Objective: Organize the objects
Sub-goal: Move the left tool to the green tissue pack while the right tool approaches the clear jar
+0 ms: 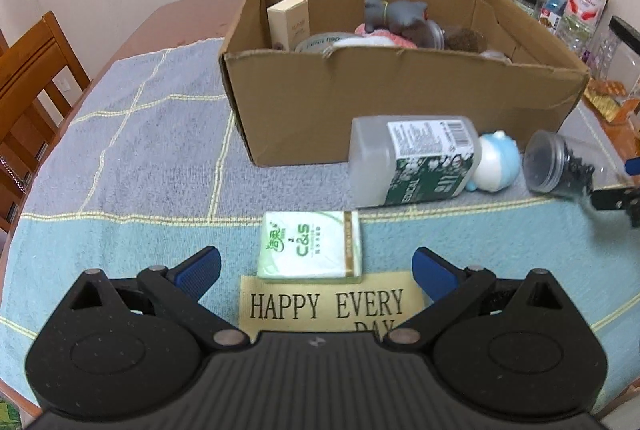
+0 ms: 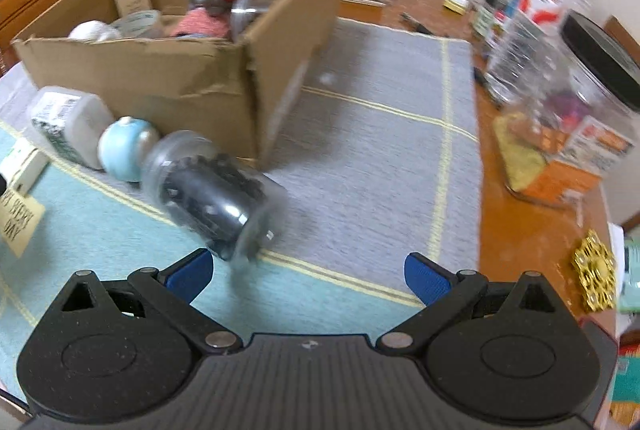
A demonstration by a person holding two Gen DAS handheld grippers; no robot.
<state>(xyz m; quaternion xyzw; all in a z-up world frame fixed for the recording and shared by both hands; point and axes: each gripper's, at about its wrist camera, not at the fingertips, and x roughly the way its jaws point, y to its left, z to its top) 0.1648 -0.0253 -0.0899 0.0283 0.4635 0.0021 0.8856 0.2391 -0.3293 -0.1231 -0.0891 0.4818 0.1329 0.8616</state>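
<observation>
left gripper jaws wide apart, low over towel. tissue pack just ahead between the blue pads, touching the "happy every day" label. beyond: white bottle on its side, blue-white toy, clear jar, cardboard box holding mixed items.

Brown cardboard box at twelve o'clock on a grey and light-blue towel with yellow grid lines; green-and-white tissue pack; blue-and-white round toy.
</observation>
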